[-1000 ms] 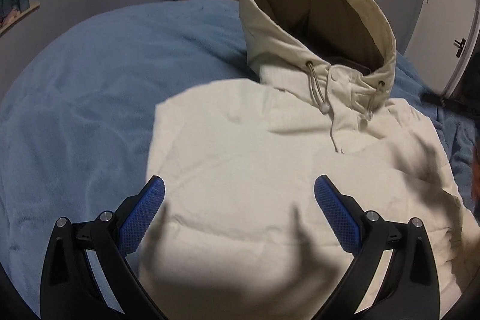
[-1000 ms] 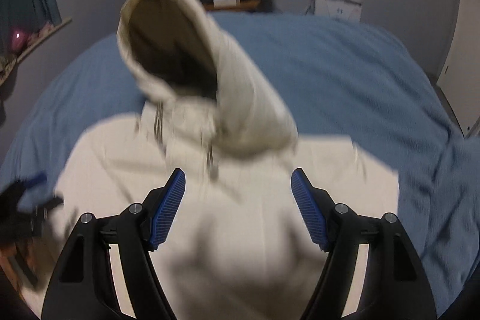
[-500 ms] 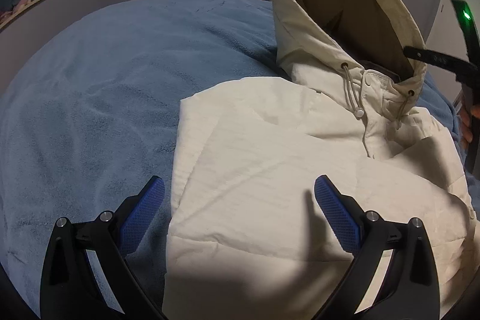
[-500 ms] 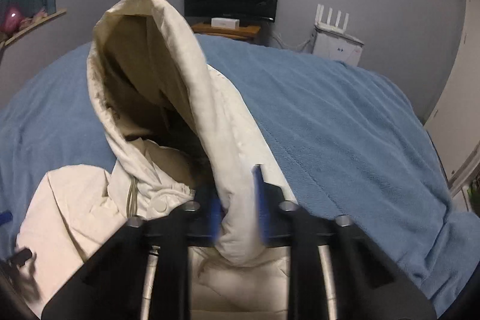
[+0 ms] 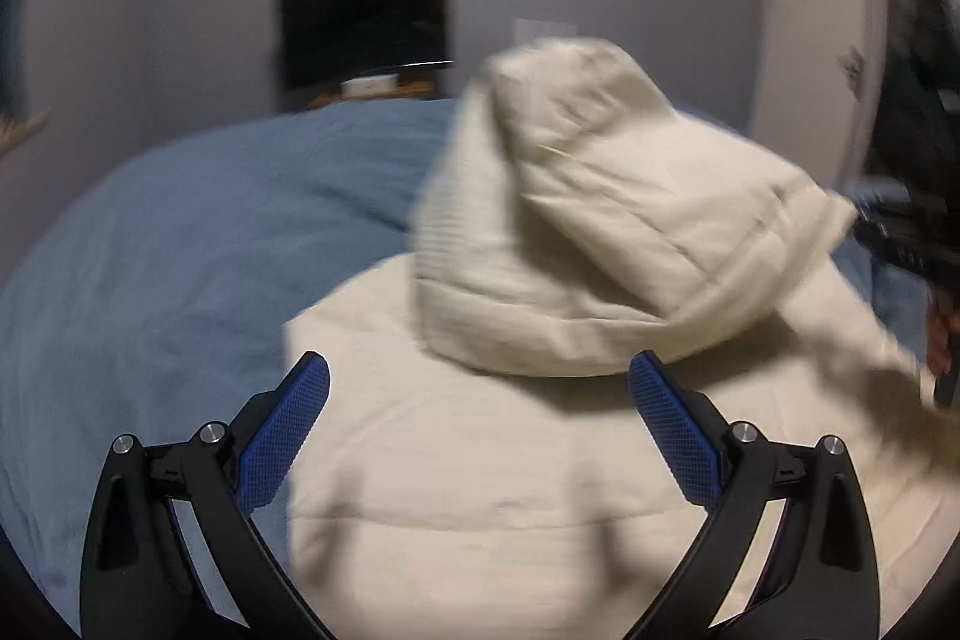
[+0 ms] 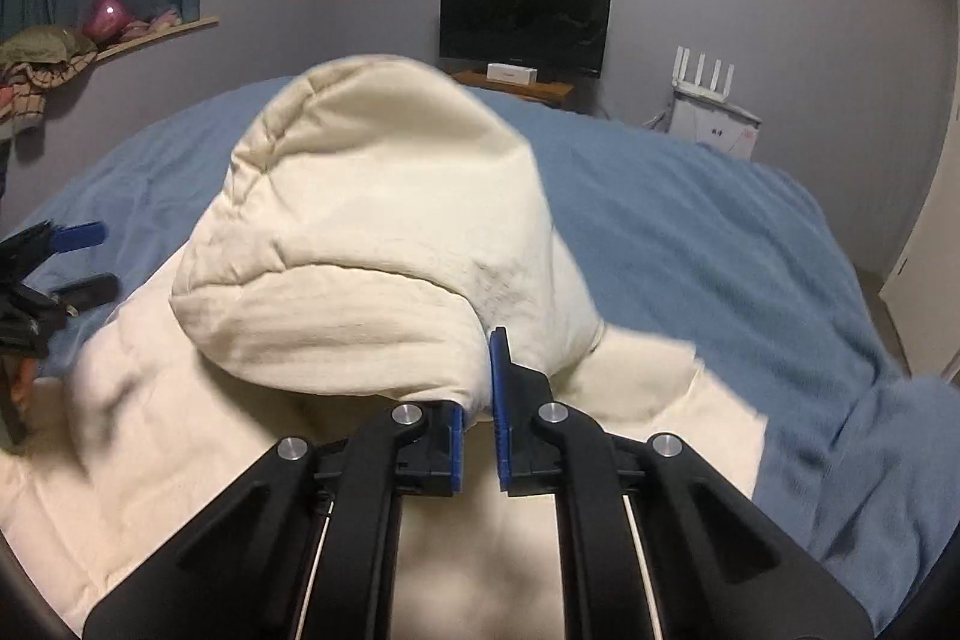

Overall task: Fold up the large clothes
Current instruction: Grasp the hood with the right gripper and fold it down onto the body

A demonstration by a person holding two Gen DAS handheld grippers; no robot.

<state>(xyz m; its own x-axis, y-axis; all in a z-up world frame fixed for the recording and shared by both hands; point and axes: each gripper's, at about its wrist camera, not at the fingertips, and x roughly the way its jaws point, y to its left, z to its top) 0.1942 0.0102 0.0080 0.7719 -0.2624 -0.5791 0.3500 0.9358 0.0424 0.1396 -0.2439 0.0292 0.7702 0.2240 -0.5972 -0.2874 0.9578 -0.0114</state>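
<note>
My right tool (image 6: pixel 478 400) has just closed, and its blue pads now pinch the edge of the hood (image 6: pixel 372 244) of the cream jacket (image 6: pixel 180 460) — half a second ago the hood stood upright with its opening toward me, and a second ago my jaws were wide with nothing in them. Now the hood is tipped forward, its quilted back showing, and it hangs over the jacket's chest. In my left view the picture is blurred, but the hood (image 5: pixel 600 220) sits at about one o'clock from my left tool (image 5: pixel 474 400), which is wide open with only the jacket's body (image 5: pixel 480 520) lying below the gap; nothing is between its pads. The jacket lies flat on the blue bed (image 6: pixel 720 250), sleeves apparently already tucked in, though I cannot see them plainly.

I take this as the hood fold begun: the hood is being drawn down toward six o'clock onto the torso. If I set it down flat, the top end becomes a straight edge and the body can be folded next. The padding looks springy — it may bounce up again once released.
</note>
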